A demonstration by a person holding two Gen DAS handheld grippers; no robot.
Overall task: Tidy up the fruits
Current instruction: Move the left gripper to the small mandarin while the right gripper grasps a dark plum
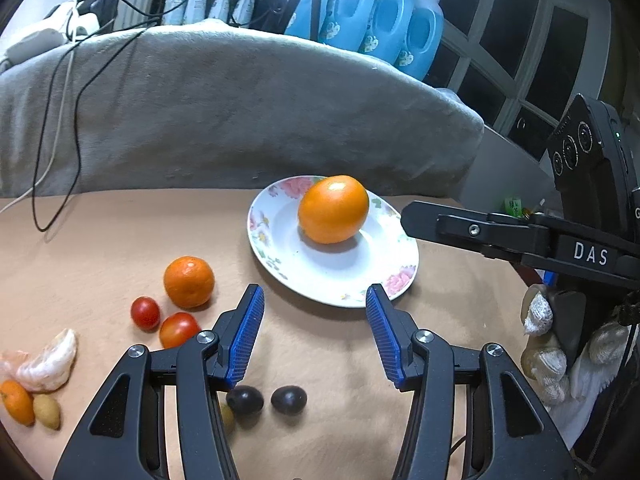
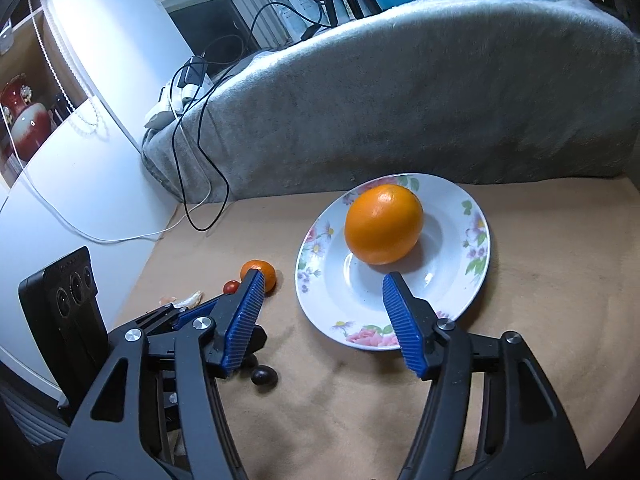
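Note:
A large orange (image 1: pixel 333 209) (image 2: pixel 384 224) lies on a flowered white plate (image 1: pixel 280 256) (image 2: pixel 476 248) on the tan table. Left of the plate lie a mandarin (image 1: pixel 189 281) (image 2: pixel 266 271), two cherry tomatoes (image 1: pixel 145 313) (image 1: pixel 179 329), peeled mandarin segments (image 1: pixel 50 362), a small mandarin (image 1: pixel 17 401), a yellowish fruit (image 1: pixel 47 411) and two dark plums (image 1: pixel 245 399) (image 1: pixel 289 400). My left gripper (image 1: pixel 315 294) is open and empty, near the plate's front rim. My right gripper (image 2: pixel 322 280) is open and empty, with one finger over the plate; it also shows in the left wrist view (image 1: pixel 460 228).
A grey blanket-covered bulk (image 1: pixel 240 112) (image 2: pixel 400 100) rises behind the table, with black and white cables (image 1: pixel 60 120) (image 2: pixel 200 168) trailing over it. Blue detergent bottles (image 1: pixel 384 20) stand behind. A white wall (image 2: pixel 80 200) bounds the left side.

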